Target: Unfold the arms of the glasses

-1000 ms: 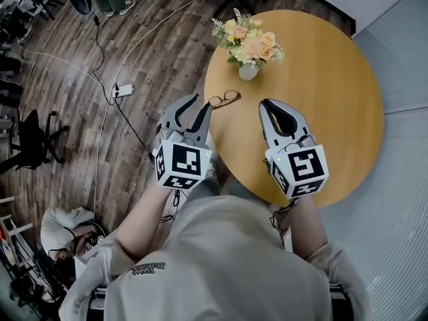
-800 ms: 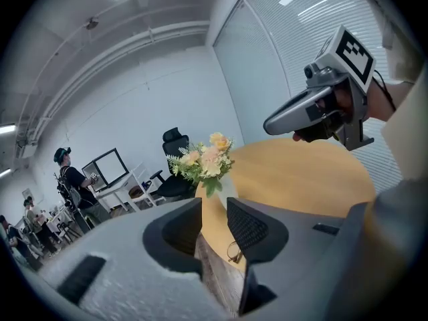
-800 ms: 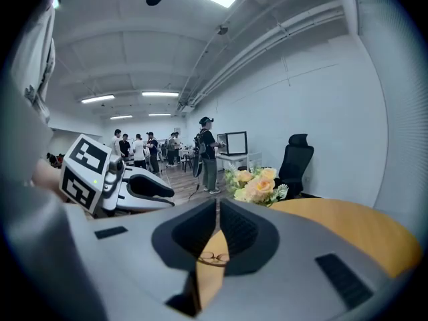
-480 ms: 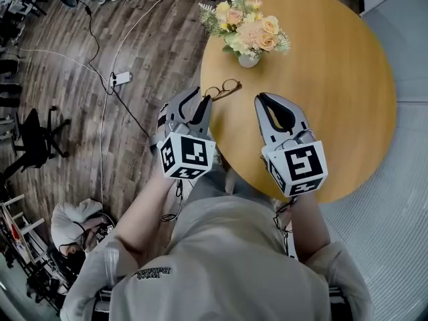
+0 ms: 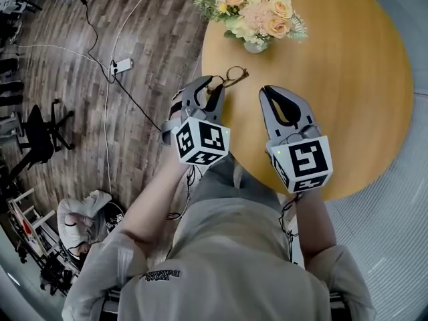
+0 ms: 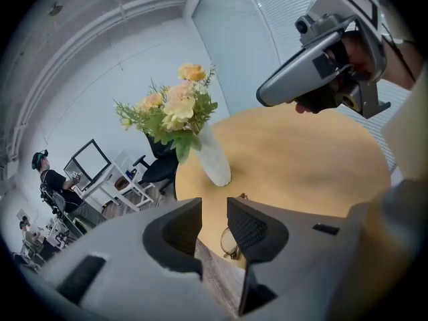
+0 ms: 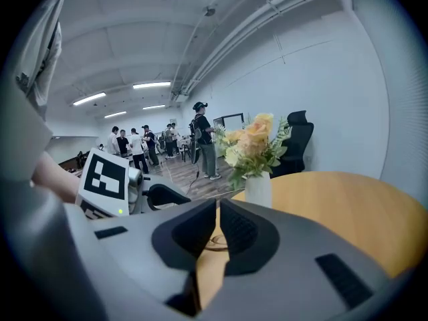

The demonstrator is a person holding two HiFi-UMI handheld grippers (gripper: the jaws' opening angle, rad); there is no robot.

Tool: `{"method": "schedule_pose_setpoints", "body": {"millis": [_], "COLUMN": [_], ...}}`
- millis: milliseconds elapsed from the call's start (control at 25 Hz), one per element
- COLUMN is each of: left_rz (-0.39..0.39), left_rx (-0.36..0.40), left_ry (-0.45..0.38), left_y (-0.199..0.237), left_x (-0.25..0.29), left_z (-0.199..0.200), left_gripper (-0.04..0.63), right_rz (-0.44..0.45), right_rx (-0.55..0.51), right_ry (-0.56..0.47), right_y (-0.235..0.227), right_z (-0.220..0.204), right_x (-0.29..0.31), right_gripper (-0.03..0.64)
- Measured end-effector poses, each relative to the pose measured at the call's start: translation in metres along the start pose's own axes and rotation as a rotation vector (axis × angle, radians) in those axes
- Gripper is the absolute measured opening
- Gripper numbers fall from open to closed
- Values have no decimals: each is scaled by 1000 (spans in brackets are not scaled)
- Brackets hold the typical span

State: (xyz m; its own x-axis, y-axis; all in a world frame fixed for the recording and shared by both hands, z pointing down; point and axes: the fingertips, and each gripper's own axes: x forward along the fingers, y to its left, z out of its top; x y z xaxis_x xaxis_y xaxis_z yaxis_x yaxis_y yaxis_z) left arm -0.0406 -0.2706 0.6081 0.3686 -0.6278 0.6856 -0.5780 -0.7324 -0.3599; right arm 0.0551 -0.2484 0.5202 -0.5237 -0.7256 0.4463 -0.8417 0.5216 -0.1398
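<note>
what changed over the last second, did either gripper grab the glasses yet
No grab yet. The left gripper has moved forward to the edge of the table, so its tips are now close beside the glasses; its jaws are slightly apart and hold nothing. The right gripper stays shut over the table, and the glasses lie where they were, near the vase of flowers.

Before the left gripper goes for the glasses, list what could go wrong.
1. The glasses lie near the edge of the table. A nudge from the left gripper, whose jaws stand open and empty close by, might slide them onto the floor.
2. The vase of flowers stands just beyond the glasses, so overreaching could tip it.
</note>
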Motion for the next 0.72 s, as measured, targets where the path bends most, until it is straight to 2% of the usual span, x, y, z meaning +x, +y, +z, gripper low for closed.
{"method": "schedule_pose_setpoints", "body": {"millis": [320, 560, 720], "left_rz": [-74, -102, -85], "left_rx": [58, 27, 76], "left_ry": [57, 83, 94], "left_y": [-23, -38, -38], "left_x": [50, 75, 87], "left_z": [-32, -52, -57], "left_gripper": [115, 115, 114], "right_rz": [-21, -11, -2], "right_rx": [28, 37, 35], "right_ry": [40, 69, 84], "right_y": [-11, -9, -7], "right_z": [-35, -58, -68], "right_x": [17, 27, 31], "right_gripper": [37, 37, 37]}}
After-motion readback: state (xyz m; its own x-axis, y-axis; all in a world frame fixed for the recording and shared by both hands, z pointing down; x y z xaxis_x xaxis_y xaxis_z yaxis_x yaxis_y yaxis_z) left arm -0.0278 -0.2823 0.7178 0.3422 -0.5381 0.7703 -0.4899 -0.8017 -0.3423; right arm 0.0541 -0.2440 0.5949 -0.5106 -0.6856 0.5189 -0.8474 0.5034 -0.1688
